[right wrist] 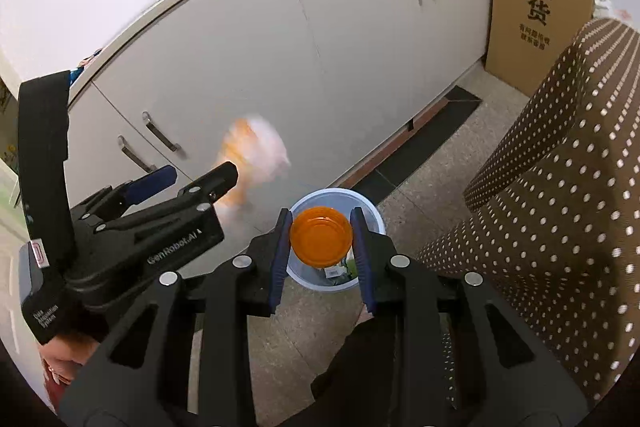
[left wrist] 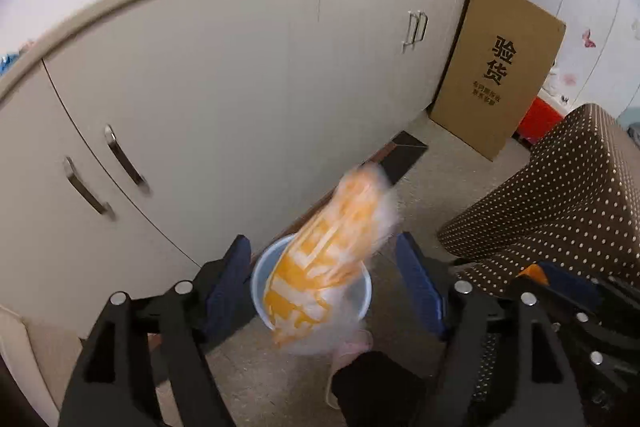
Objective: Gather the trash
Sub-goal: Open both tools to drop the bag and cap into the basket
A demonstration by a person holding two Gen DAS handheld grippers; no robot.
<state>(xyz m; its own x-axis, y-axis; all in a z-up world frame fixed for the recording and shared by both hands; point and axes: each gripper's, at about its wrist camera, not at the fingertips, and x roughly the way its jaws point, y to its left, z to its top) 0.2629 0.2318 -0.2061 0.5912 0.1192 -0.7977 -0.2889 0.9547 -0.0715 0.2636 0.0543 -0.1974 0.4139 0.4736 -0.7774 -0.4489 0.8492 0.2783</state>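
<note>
In the left wrist view an orange-and-white plastic bag (left wrist: pixel 332 255) shows as a blur between the wide-apart fingers of my left gripper (left wrist: pixel 322 239), touching neither pad. It hangs over a pale blue bin (left wrist: pixel 260 279) on the floor. My left gripper is open. The right wrist view shows the bag (right wrist: pixel 256 151) just past the left gripper (right wrist: pixel 202 169). My right gripper (right wrist: pixel 320 215) is shut on a round orange cup (right wrist: pixel 321 237), held over the bin (right wrist: pixel 376 223). Some wrappers lie inside the bin.
Grey cabinet doors (left wrist: pixel 240 87) with metal handles stand right behind the bin. A cardboard box (left wrist: pixel 496 71) leans at the cabinet's end. Brown dotted fabric (right wrist: pixel 560 207) covers furniture on the right. A person's pink slipper (left wrist: pixel 352 351) and dark trouser leg are near the bin.
</note>
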